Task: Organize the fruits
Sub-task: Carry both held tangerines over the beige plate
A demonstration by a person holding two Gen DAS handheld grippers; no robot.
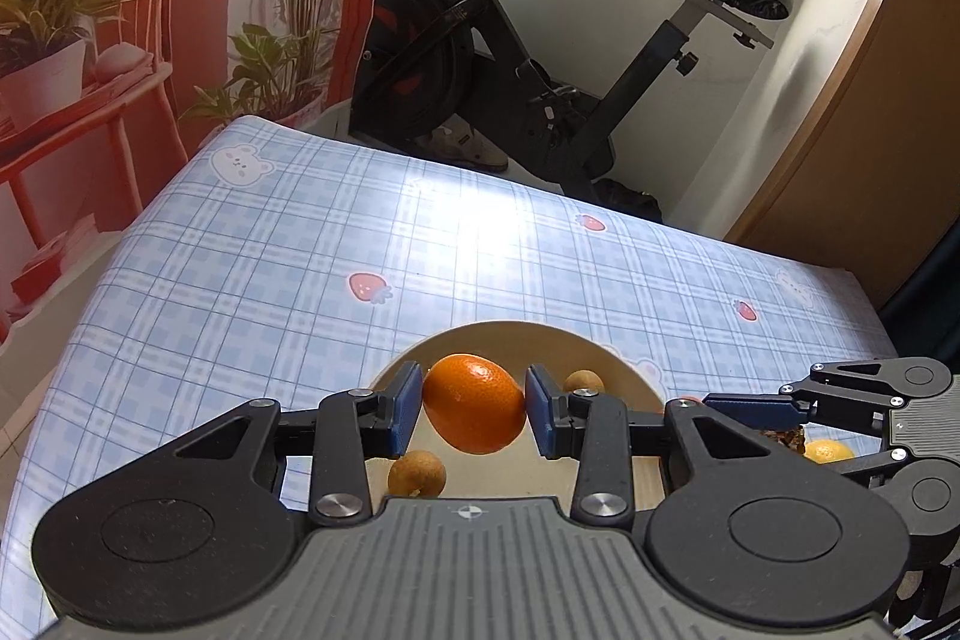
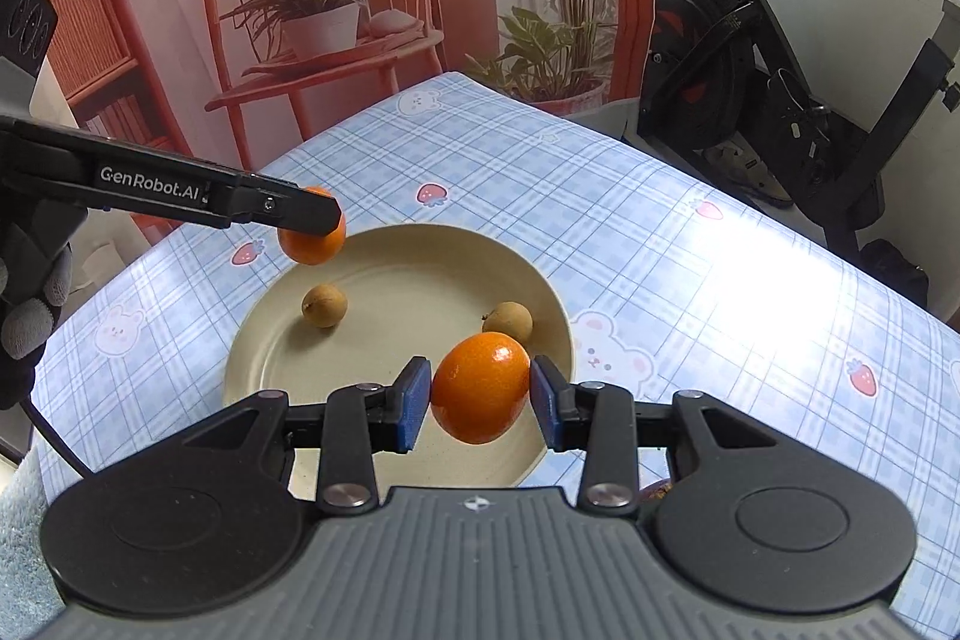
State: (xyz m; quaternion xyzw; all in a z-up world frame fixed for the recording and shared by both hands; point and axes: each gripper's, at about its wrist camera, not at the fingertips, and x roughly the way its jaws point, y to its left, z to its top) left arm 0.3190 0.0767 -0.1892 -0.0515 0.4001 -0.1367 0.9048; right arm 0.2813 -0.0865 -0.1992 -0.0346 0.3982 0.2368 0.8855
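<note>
A beige plate [image 2: 414,280] sits on the blue checked tablecloth and holds two small brown longans [image 2: 324,305] [image 2: 509,321]. My left gripper [image 1: 474,409] is shut on an orange [image 1: 475,403] and holds it above the plate [image 1: 618,364]; a longan [image 1: 417,472] lies below it. In the right wrist view this gripper [image 2: 312,214] hangs over the plate's far left rim with its orange [image 2: 312,238]. My right gripper [image 2: 480,400] is shut on a second orange [image 2: 481,394] above the plate's near right edge.
The table [image 1: 270,250] ends at the far side, where an exercise bike [image 1: 480,58] stands. A red printed backdrop with a chair and plants [image 2: 324,10] hangs at the left. The right gripper [image 1: 840,406] shows at the right of the left wrist view, with a yellow fruit [image 1: 828,451] under it.
</note>
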